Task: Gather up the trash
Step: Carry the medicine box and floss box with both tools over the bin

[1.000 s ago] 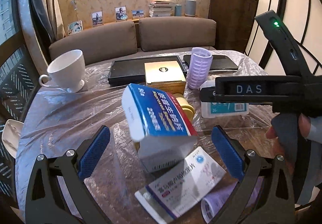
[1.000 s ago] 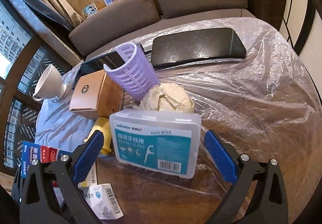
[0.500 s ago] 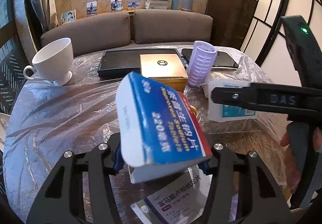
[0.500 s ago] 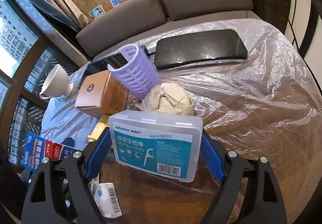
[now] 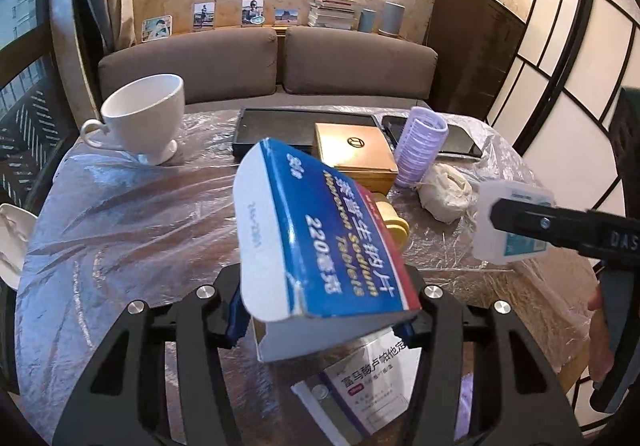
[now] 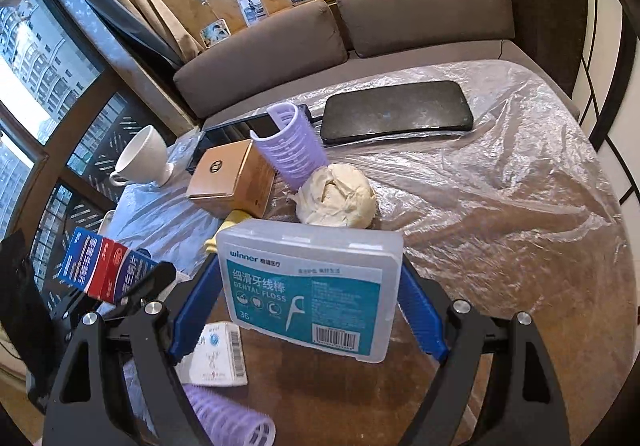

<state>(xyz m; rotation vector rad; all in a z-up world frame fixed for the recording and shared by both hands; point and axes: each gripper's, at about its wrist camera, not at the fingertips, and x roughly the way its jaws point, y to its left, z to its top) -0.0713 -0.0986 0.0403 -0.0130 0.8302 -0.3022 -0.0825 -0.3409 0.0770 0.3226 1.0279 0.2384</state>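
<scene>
Holding two items above the table, the left gripper clamps the blue tablet box and the right gripper clamps the dental floss case. Near the gold box, the crumpled paper ball is not collected yet, and no bin is visible.

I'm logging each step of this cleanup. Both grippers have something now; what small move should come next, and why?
Probably lift both clear and carry them off to a bin, which is out of view. The left gripper is shut on the blue pill box and the right gripper on the floss box, while the crumpled wad waits on the table.
</scene>
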